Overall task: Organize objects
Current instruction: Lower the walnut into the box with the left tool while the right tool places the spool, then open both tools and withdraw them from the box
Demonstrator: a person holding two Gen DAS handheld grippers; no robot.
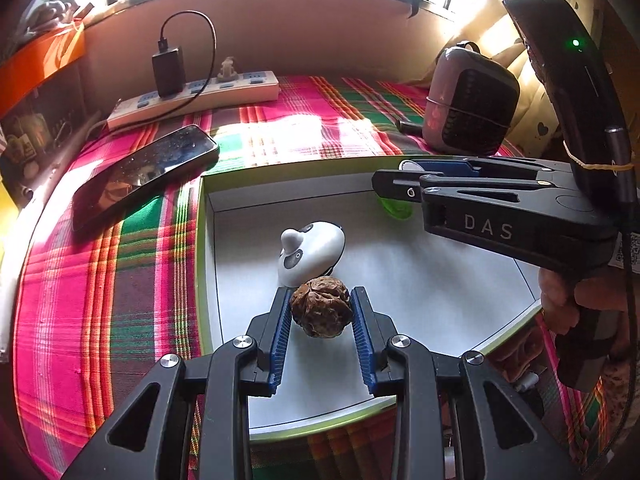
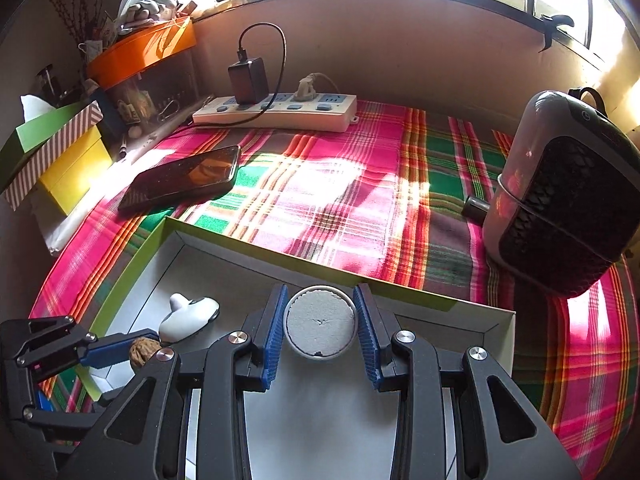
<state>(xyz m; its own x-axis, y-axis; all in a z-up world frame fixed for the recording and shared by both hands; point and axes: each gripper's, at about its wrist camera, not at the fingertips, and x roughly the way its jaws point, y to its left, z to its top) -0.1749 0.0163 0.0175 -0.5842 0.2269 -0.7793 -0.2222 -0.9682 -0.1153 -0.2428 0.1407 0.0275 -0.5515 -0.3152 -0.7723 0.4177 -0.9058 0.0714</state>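
Right now both tools are loaded and hang over the shallow white cardboard tray with the lime-green rim (image 1: 202, 240), which serves as the landmark on the pink-and-green plaid cloth (image 1: 100, 280).

Over the tray's near half, the left gripper (image 1: 321, 316) has its ridged blue pads closed partway on a wrinkled brown walnut (image 1: 321, 312) — the jaws stand only as wide as the nut. Just beyond it, on the tray floor, lies a small white plastic toy with grey eye-spots (image 1: 310, 252), very close to the walnut; whether they touch I cannot tell.

The right gripper (image 2: 321, 326), toward the tray's far wall, is likewise partly closed, squeezing a round white-rimmed disc with a chalky grey top (image 2: 321, 324) across its width. A green object (image 1: 394, 208) shows beneath it, too hidden to name.

As a judgement: the walnut is light, hard and bumpy, so it could roll or twist out unless pinched across its widest girth, as it is here. The disc looks light and stiff, its smooth round rim liable to slip; holding it at opposite edge points seems right, and its powdery face might crumble if pressed.

Outside the tray lie a black smartphone (image 2: 184, 178) and a dark rounded heater (image 2: 560, 208).
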